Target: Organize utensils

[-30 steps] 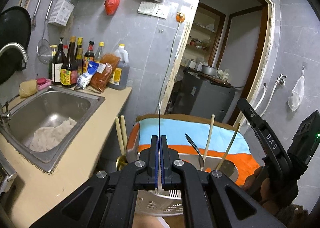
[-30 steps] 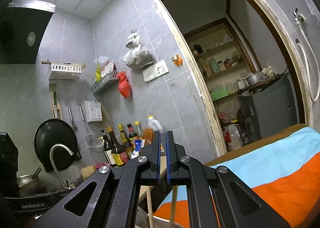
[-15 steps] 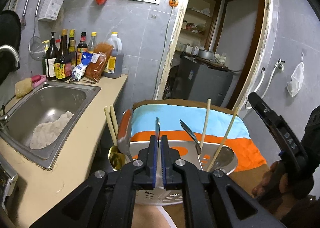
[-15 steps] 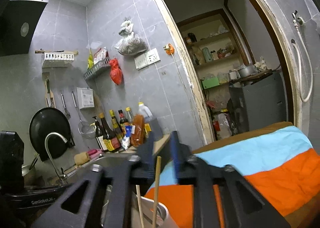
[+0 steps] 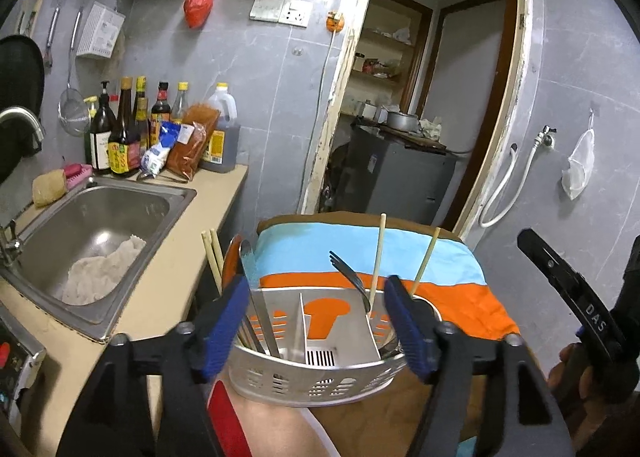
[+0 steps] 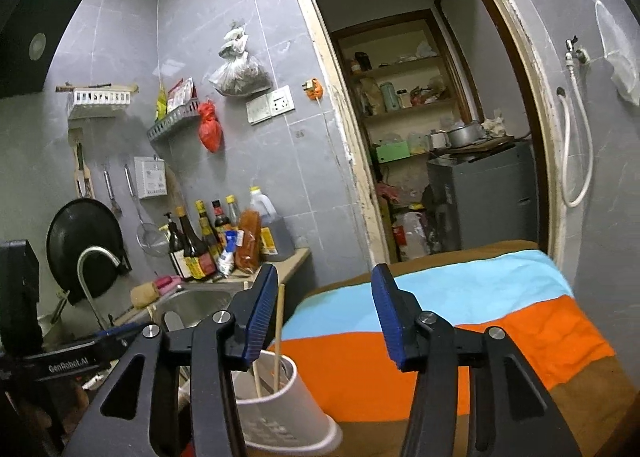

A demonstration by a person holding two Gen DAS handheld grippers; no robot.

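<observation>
The left gripper [image 5: 316, 317] stands spread wide, its jaws having just been opening, with nothing pinched; between the blue pads sits the metal utensil caddy [image 5: 316, 377], not gripped. The right gripper [image 6: 324, 317] is likewise parted, its jaws also just opened, and empty; one chopstick [image 6: 279, 333] rises just beside its left pad, apart from it.

Outward from the left gripper, the caddy rests on a surface draped with a striped cloth [image 5: 400, 253] of light blue and orange. Dividers split the caddy into compartments. The left one holds flat steel handles [image 5: 264, 321], probably knives or spoons; which, I cannot tell. A fork [image 5: 348, 273] leans by the right divider, tines up, and two pale chopsticks [image 5: 378, 257] stand tilted in the right compartment. Another pair of chopsticks [image 5: 212, 253] pokes up just left of the caddy, outside its wall as far as I can judge. From the right wrist view the holder reads as a white perforated cup [image 6: 280, 409].

Beyond lie the beige counter [image 5: 160, 277], a steel sink [image 5: 100, 225] with a rag in it, and a row of sauce bottles [image 5: 128, 129] against the tiled wall.

On handling: the chopsticks are light, stiff and thin, likely to roll or swing if pinched near an end, so a hold on the upper shaft above the rim seems best. The fork and steel pieces are heavier and slick; their flat handles should be taken across the broad faces.
</observation>
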